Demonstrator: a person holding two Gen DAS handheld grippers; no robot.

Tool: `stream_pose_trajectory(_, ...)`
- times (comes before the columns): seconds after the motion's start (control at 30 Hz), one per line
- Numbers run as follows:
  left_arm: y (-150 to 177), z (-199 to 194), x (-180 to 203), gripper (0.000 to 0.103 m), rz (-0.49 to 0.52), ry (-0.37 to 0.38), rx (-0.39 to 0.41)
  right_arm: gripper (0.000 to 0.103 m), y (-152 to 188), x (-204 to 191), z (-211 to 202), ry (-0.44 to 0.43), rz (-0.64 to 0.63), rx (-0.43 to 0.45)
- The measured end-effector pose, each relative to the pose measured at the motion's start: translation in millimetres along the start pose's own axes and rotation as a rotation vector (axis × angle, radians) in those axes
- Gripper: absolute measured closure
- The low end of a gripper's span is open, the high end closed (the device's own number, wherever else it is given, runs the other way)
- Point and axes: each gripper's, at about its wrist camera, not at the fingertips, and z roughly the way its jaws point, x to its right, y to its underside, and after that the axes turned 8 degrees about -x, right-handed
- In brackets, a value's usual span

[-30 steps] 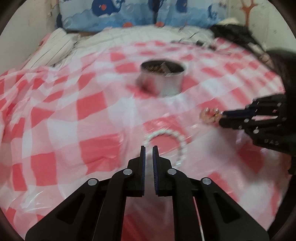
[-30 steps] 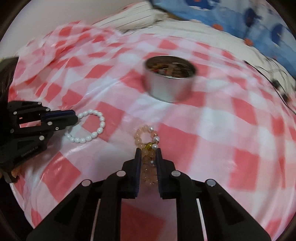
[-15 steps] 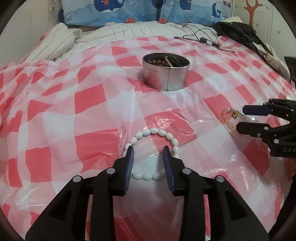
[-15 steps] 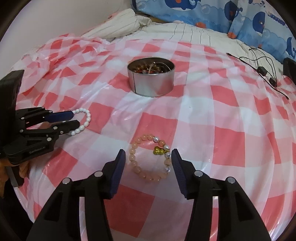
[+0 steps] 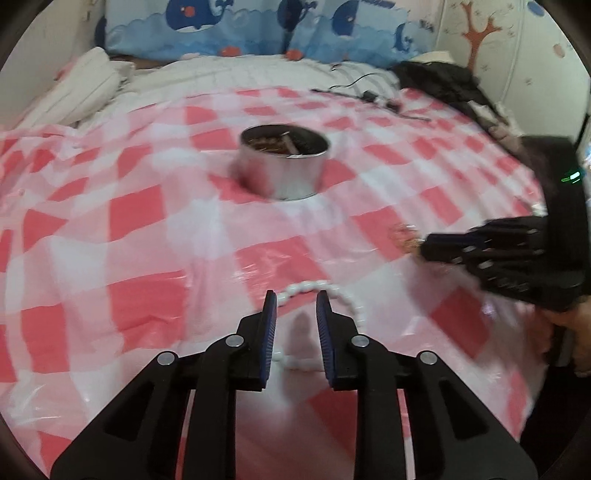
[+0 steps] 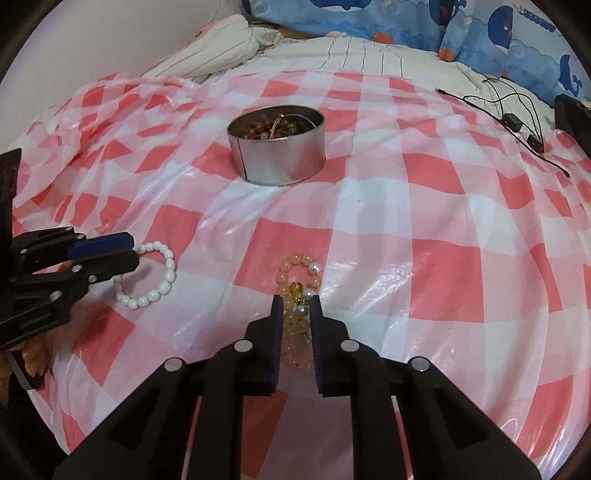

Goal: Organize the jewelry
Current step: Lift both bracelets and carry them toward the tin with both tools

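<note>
In the left wrist view, which is blurred, the left gripper [image 5: 294,301] is being pointed down at a red-and-white checked sheet [image 5: 140,229] spread over a bed. Its jaws are being closed, with a gap showing between the blue pads. A white bead bracelet [image 5: 317,286] is lying on the sheet, part of its loop being straddled by the two fingers; whether the pads are touching the beads cannot be told. A round metal tin [image 5: 284,171] is standing farther back, well apart from the bracelet. At the right edge the right gripper [image 5: 424,247] is being held by a hand [image 5: 576,332], with a smear of pink beads at its tip.

In the right wrist view the right gripper [image 6: 294,306] is being closed, and a pink bead bracelet [image 6: 297,266] with a gold charm is being squeezed into a narrow oval between the pads, its far end lying on the sheet [image 6: 443,236]. The tin [image 6: 277,151] is being shown with beaded jewelry inside. At the left the left gripper [image 6: 135,251] is being held low over the white bead bracelet [image 6: 162,280], its jaws narrowly apart. Black cables [image 6: 517,114] are lying near the whale-print pillows [image 6: 406,22].
</note>
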Motion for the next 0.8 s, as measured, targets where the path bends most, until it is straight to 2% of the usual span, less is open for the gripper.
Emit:
stream_pose_trajectory(0.1,-1,6,4,0.064,0.027,-0.071,-0.008,0.089,-1,1,-3,0.01,0.007,0.018)
stream_pose_trajectory(0.13,-1,9,5,0.062,0.033,-0.088,-0.019,0.085,-2,2,-3,0.018,0.011,0.016)
stream_pose_trajectory(0.17,-1,13,6,0.062,0.039,-0.1,-0.035,0.071,-2,4,-1,0.021,0.015,0.012)
stream_pose_trajectory(0.2,-1,16,8,0.062,0.048,-0.111,-0.046,0.065,-2,4,1,0.026,0.018,0.007)
stream_pose_trajectory(0.23,0,17,8,0.063,0.058,-0.115,-0.051,0.06,-2,4,3,0.029,0.014,-0.005)
stream_pose_trajectory(0.27,1,17,10,0.067,0.065,-0.113,-0.054,0.06,-1,3,7,0.029,0.009,-0.018)
stream_pose_trajectory(0.33,1,17,13,0.084,0.08,-0.089,-0.06,0.06,-1,0,12,0.042,-0.006,-0.035)
stream_pose_trajectory(0.4,2,18,19,0.096,0.104,-0.095,-0.063,0.067,0,0,13,0.033,-0.008,-0.034)
stream_pose_trajectory(0.43,2,18,21,0.096,0.11,-0.1,-0.062,0.082,0,1,12,0.019,-0.003,-0.033)
stream_pose_trajectory(0.53,2,14,22,0.097,0.095,-0.077,-0.051,0.088,1,0,7,-0.005,0.002,-0.005)
stream_pose_trajectory(0.57,1,12,20,0.097,0.081,-0.059,-0.04,0.095,0,1,4,-0.025,0.012,0.007)
stream_pose_trajectory(0.7,-6,-6,15,0.097,0.019,0.025,0.038,0.095,-4,5,-9,-0.081,0.046,0.069)
stream_pose_trajectory(0.8,-9,-10,16,0.097,-0.001,0.061,0.065,0.095,-6,10,-17,-0.117,0.074,0.104)
